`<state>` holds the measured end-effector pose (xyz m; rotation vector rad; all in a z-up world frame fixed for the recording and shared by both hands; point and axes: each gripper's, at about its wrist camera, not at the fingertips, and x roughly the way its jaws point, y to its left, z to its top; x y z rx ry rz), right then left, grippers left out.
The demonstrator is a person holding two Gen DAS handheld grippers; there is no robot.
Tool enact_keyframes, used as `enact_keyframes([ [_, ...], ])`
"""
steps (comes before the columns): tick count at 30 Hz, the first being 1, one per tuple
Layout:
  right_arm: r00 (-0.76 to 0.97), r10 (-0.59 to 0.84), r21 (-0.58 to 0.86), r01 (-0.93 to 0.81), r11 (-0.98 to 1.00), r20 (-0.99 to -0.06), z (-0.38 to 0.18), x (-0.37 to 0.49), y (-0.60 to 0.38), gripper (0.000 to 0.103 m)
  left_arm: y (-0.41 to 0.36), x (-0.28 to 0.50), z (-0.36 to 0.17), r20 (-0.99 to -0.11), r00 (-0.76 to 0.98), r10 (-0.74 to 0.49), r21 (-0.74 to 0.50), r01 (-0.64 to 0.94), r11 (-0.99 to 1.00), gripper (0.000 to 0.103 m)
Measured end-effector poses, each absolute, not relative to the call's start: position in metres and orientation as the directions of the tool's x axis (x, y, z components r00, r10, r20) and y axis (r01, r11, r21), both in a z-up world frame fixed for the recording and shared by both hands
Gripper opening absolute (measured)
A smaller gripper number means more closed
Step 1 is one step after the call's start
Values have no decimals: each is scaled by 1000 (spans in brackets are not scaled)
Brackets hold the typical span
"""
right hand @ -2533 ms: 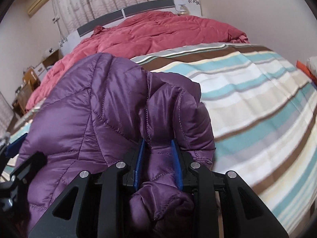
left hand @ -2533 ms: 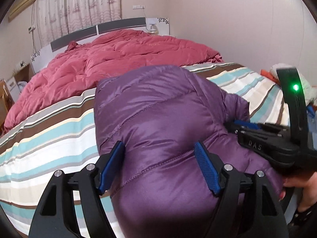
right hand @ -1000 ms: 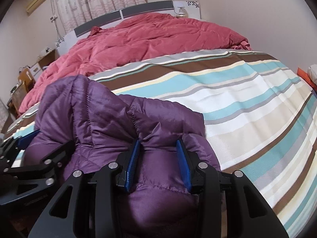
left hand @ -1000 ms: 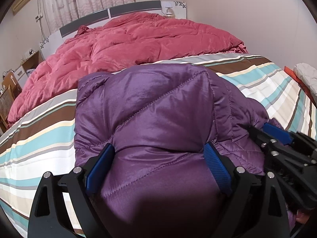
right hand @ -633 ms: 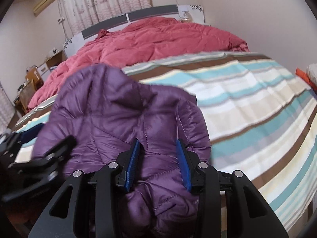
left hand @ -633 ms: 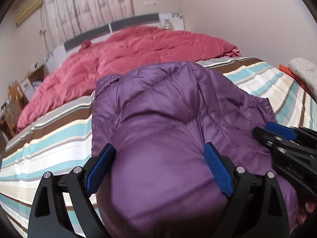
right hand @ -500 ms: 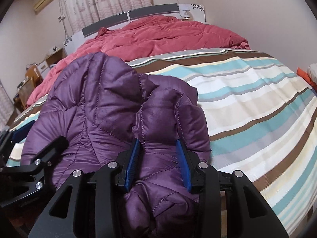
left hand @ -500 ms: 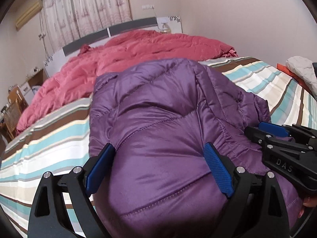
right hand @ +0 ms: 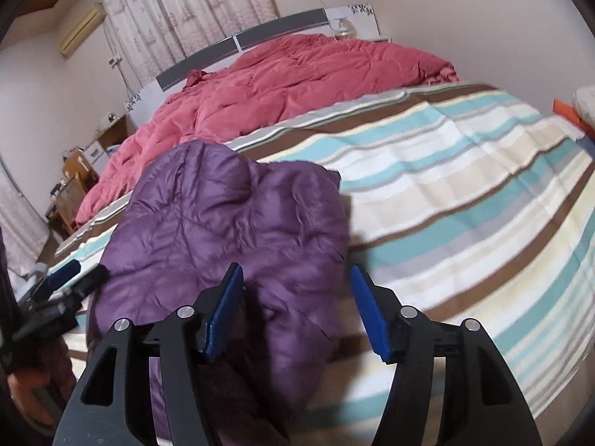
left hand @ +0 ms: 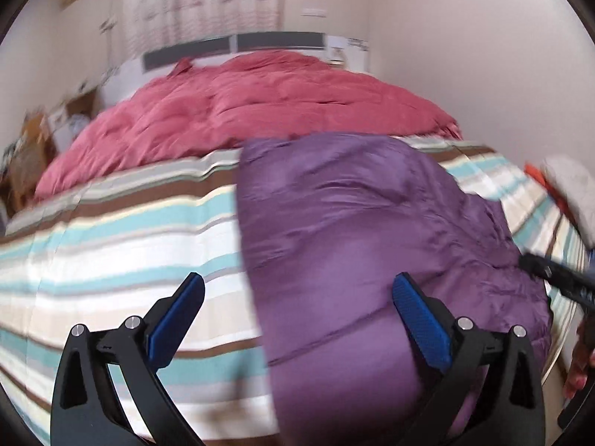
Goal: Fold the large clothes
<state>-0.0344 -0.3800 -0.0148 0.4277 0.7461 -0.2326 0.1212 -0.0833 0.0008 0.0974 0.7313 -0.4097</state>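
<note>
A purple quilted jacket (left hand: pixel 372 241) lies bunched in a folded heap on the striped bedsheet (left hand: pixel 111 252), near the bed's front edge. My left gripper (left hand: pixel 297 290) hovers over the jacket's left edge with its jaws opening wide; only the right pad is above the fabric and neither presses it. In the right wrist view the jacket (right hand: pixel 230 223) runs between the opening jaws of my right gripper (right hand: pixel 295 275), whose pads stand off the cloth. Each gripper shows in the other's view: the right gripper (left hand: pixel 550 275) at the right edge, the left gripper (right hand: pixel 63 290) at the left edge.
A rumpled red quilt (right hand: pixel 297 81) covers the far half of the bed below a grey headboard (right hand: pixel 241 44). Cluttered bedside furniture (right hand: pixel 74 178) stands at the left. A white bundle (left hand: pixel 569 186) and an orange thing (right hand: pixel 565 109) lie at the bed's right side.
Both grippers have let go of the jacket and widened their jaws. The left gripper has drifted left, so the jacket now sits to its right. The jacket has settled flatter on the sheet.
</note>
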Motion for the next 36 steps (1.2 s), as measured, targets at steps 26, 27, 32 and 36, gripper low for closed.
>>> enact_keyframes([
  [26, 617, 301, 568, 294, 769, -727, -73, 5, -415, 63, -86, 148, -41, -781, 303, -546, -342, 524, 780, 101],
  [27, 616, 307, 571, 289, 768, -725, -74, 6, -415, 62, -87, 148, -42, -781, 297, -550, -345, 529, 775, 101],
  [32, 616, 313, 574, 282, 769, -723, -74, 11, -413, 52, -89, 142, -43, -774, 302, -556, -340, 543, 768, 96],
  [36, 623, 313, 576, 276, 769, -717, -73, 13, -411, 46, -91, 140, -41, -770, 321, -551, -321, 553, 769, 90],
])
